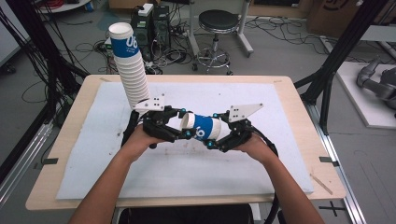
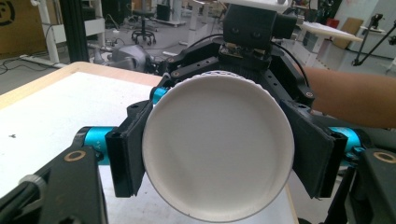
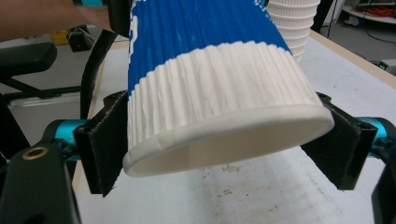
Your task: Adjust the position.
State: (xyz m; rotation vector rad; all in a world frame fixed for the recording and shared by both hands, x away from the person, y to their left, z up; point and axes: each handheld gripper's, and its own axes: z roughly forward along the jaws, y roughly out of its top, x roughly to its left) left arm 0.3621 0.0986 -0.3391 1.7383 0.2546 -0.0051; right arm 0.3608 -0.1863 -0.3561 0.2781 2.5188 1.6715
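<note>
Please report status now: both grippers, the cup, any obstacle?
Left gripper shut on paper cup. Right gripper open around its base end. Cup stack stands behind, apart.

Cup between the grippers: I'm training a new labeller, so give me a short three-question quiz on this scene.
1. True or false: the cup lies on the table.
2. Which gripper clamps the cup at its open mouth?
3. Where is the stack of cups? A: behind the left gripper. B: at the table's right edge. C: on the floor.

Key
1. False: it is held sideways above the table.
2. The left gripper; its pads press on the rim in the left gripper view.
3. A.
</note>
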